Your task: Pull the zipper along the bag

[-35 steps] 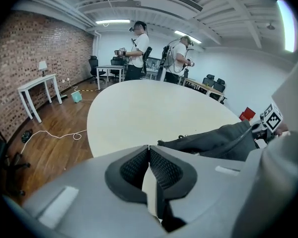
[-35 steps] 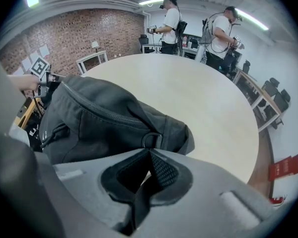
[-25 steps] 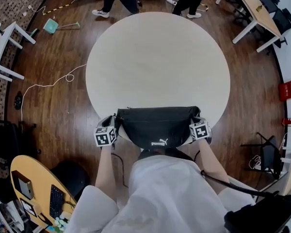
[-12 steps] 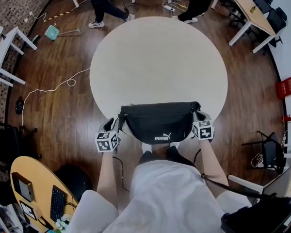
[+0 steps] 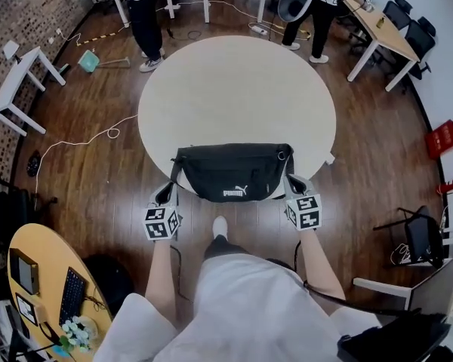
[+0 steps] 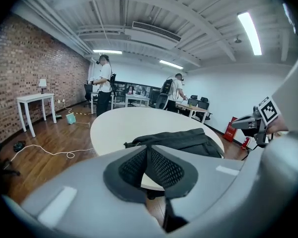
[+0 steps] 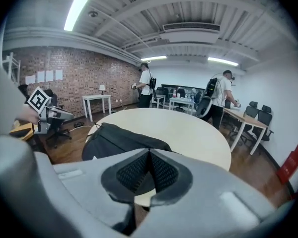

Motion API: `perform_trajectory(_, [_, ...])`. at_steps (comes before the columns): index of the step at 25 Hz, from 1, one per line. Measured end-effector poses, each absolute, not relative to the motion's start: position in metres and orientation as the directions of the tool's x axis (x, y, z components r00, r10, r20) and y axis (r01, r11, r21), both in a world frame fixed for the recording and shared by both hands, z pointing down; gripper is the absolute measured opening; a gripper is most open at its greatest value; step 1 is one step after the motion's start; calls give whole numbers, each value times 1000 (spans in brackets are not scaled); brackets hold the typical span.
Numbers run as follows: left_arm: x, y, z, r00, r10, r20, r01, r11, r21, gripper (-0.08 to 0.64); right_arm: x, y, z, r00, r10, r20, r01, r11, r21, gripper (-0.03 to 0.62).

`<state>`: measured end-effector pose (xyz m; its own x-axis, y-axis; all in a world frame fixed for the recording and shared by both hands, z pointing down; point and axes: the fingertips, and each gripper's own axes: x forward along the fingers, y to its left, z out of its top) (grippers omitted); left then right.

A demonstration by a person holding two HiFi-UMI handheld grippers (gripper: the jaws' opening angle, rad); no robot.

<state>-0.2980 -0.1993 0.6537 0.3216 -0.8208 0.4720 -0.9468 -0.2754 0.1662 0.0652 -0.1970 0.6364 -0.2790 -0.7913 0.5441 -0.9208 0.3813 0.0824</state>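
Note:
A black waist bag (image 5: 230, 173) lies at the near edge of the round pale table (image 5: 234, 89), logo side hanging over the rim. My left gripper (image 5: 164, 196) is just off the bag's left end, near its strap. Its jaws are closing, with the pads meeting at the tips and nothing between them. In the left gripper view the bag (image 6: 184, 140) lies beyond the left gripper (image 6: 147, 148). My right gripper (image 5: 294, 181) sits off the bag's right end, shut and empty. The right gripper view shows the bag (image 7: 119, 140) ahead and left of the right gripper (image 7: 149, 153).
Two people stand beyond the table's far side (image 5: 143, 13) (image 5: 317, 6). A white side table (image 5: 19, 81) stands left, with a white cable (image 5: 83, 138) on the wood floor. Desks and chairs (image 5: 377, 29) are at the back right, a red crate (image 5: 449, 136) at the right.
Both grippers have drawn back a little from the bag's ends toward the person. The person has stepped back, so the table and bag sit higher in the head view.

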Motion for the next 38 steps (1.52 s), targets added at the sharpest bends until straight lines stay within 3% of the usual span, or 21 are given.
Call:
perform_trajectory(7, [-184,-53,598,342,-880,330,-939,-330,91,41,88,-42,603,-409,-822,395,-895,446,2,-12])
perform_trajectory(12, [-106,59,538,358,-908,218,-933,-339,120,17,106,70,556,-449,-844,292,-892,444,-89,-12])
perform_trajectory(21, [-103,153,423,384,-923,15,-922,-382,62,18,76,146,419,-394,-918,39,-915,396,77,-12])
perform_trajectory(26, [-118,166,411,381,-924,-15,-924,-381,20,18,25,158,403,-463,-886,19,-876,461,138,-12])
perform_trajectory(38, [-128,154,393,436,-899,-40,-900,-436,-9,18,8,148,432,-398,-908,130,-910,409,68,-12])
